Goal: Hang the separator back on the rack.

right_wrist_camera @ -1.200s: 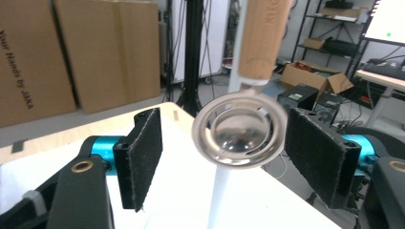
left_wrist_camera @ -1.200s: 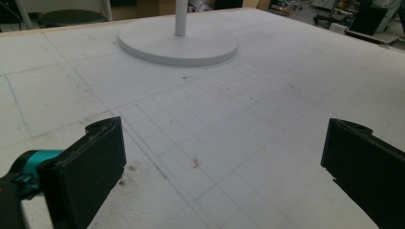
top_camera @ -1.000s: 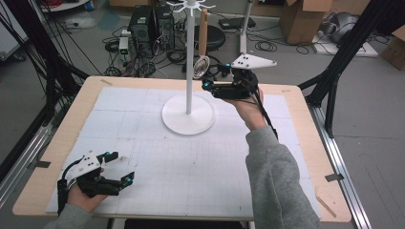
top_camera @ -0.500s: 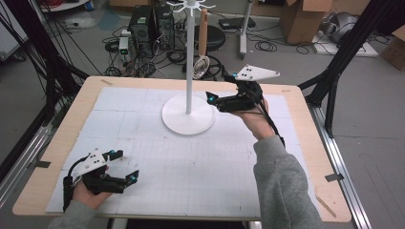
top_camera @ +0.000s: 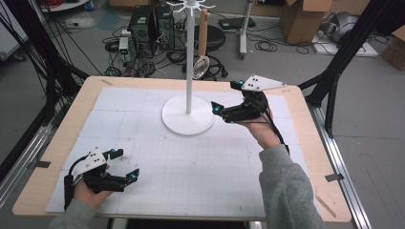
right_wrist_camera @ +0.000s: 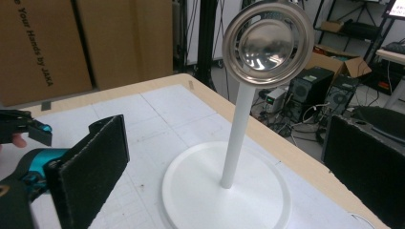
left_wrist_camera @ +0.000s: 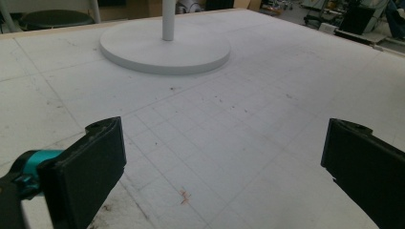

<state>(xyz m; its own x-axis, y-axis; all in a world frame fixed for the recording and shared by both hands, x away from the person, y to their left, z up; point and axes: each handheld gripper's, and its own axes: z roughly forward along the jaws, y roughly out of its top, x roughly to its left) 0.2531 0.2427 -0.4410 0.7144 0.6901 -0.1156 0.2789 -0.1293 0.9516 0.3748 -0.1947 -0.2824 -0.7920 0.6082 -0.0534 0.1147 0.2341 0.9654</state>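
The right gripper [top_camera: 224,98] is held above the worktop [top_camera: 57,143] just to the right of the white stand [top_camera: 189,71], with its jaws spread wide and nothing between them. In the right gripper view the jaws frame the stand's pole and its round base [right_wrist_camera: 210,191], and neither jaw touches the stand. A round metal strainer [right_wrist_camera: 267,40] hangs high on the stand, in front of the upper part of the pole; in the high view the strainer [top_camera: 201,67] hangs beyond the pole, beside a wooden-handled utensil [top_camera: 204,26]. The base stands on the white gridded mat [top_camera: 191,162] that covers the worktop, toward its far edge. The left gripper [top_camera: 123,164] lies low at the near left corner of the mat, well apart from the stand, held in the left hand [top_camera: 88,191]. Its jaws are also spread wide and hold nothing; the left gripper view shows bare mat between them and the base [left_wrist_camera: 165,47] farther off.
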